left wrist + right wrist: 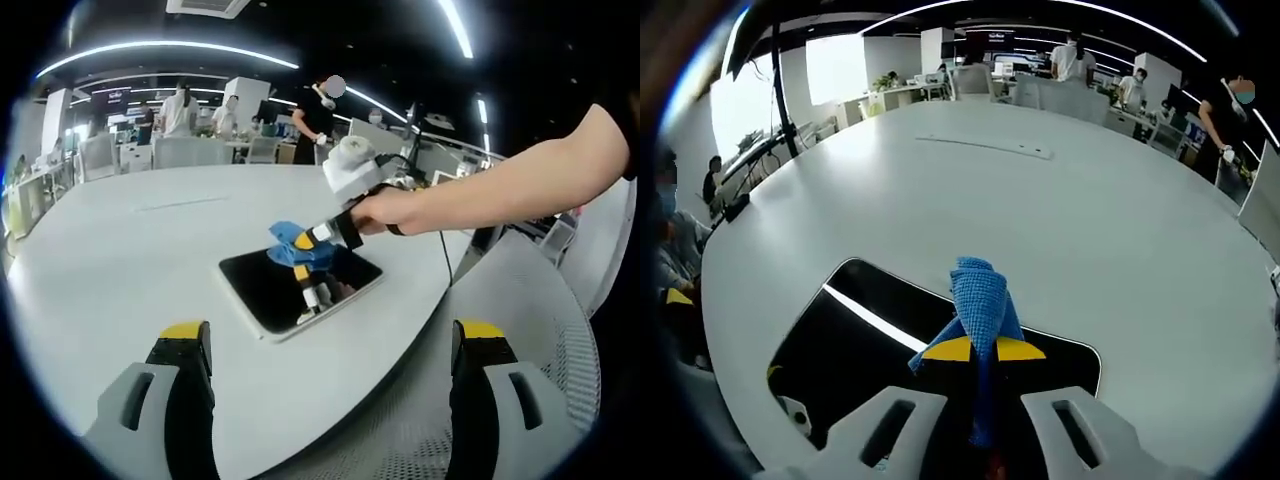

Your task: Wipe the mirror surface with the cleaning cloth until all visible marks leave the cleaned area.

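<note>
Spreading wide, the white worktop (150, 250) carried the dark mirror (290, 290), which lay flat near its edge. The right gripper (305, 240), held in a hand (385, 210), pressed the blue cloth (980, 300) onto the mirror's far side, its jaws clamped on the bunched fabric. The left gripper (325, 345) hung apart from the mirror on the near side, its jaws wide and holding nothing.

Mirror (290, 285) lies flat on the table (140, 250), near its edge. Cloth (293, 245) rests on the mirror's far side in the left gripper view, pinched in the right gripper (318, 237). Chairs (170, 152) stand behind the table, well apart from the mirror.
</note>
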